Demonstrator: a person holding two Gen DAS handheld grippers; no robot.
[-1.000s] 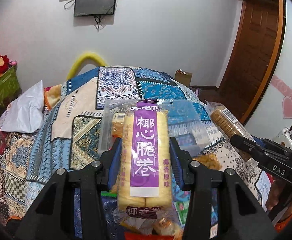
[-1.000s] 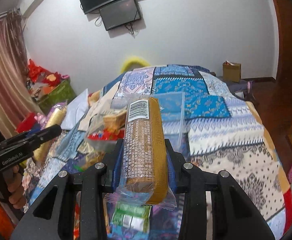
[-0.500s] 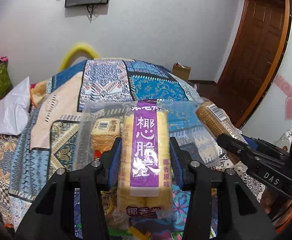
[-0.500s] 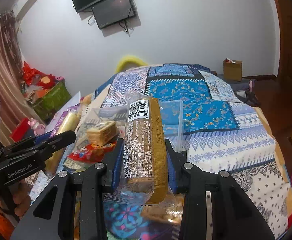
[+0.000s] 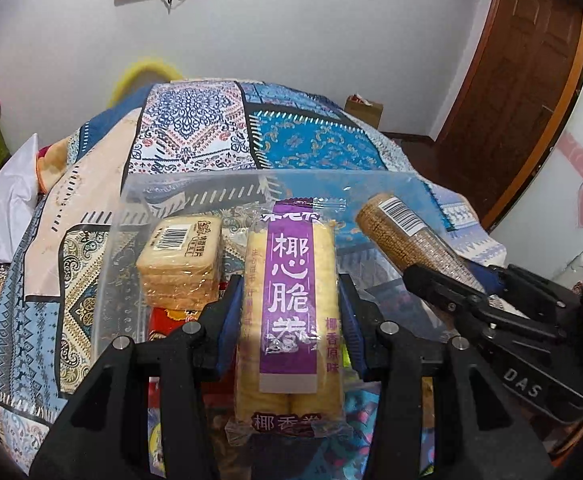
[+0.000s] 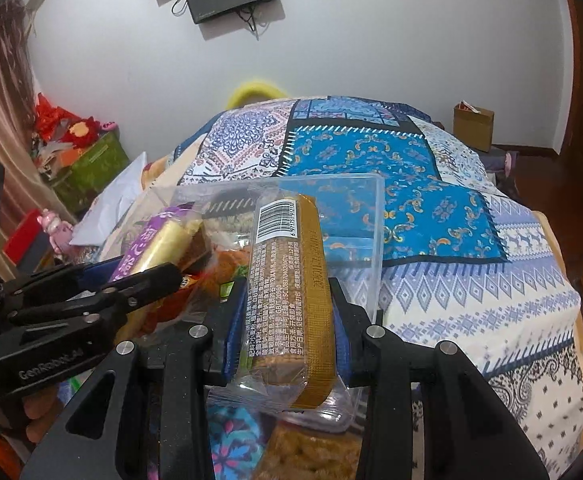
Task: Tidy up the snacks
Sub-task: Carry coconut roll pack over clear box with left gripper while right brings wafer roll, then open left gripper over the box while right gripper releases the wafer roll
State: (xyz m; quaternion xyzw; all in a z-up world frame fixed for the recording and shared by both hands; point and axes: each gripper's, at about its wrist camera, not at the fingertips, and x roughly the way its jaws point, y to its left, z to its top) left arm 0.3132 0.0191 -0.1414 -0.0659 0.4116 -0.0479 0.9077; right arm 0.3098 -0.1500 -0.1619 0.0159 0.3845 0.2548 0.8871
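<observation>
My left gripper (image 5: 289,312) is shut on a yellow roll pack with a purple label (image 5: 291,312), held lengthwise over a clear plastic bin (image 5: 131,216). In that bin a pack of square biscuits (image 5: 181,264) stands on other wrapped snacks. My right gripper (image 6: 287,316) is shut on a brown cracker pack with a barcode (image 6: 287,292), above the bin's near right corner (image 6: 375,240). From the left wrist view the cracker pack (image 5: 403,240) and the right gripper's black fingers (image 5: 447,296) come in from the right. The purple-labelled pack (image 6: 159,244) shows at left in the right wrist view.
The bin rests on a bed with a blue patchwork quilt (image 5: 311,144). More snack packs lie near me under both grippers, including a yellow puffed snack (image 6: 311,456). A white bag (image 5: 7,208) lies at left. A cardboard box (image 6: 473,124) and wooden door (image 5: 523,80) are at right.
Both grippers have moved forward and down with their packs, so the clear bin and its biscuits now lie closer and larger under them. The grips have not changed.
</observation>
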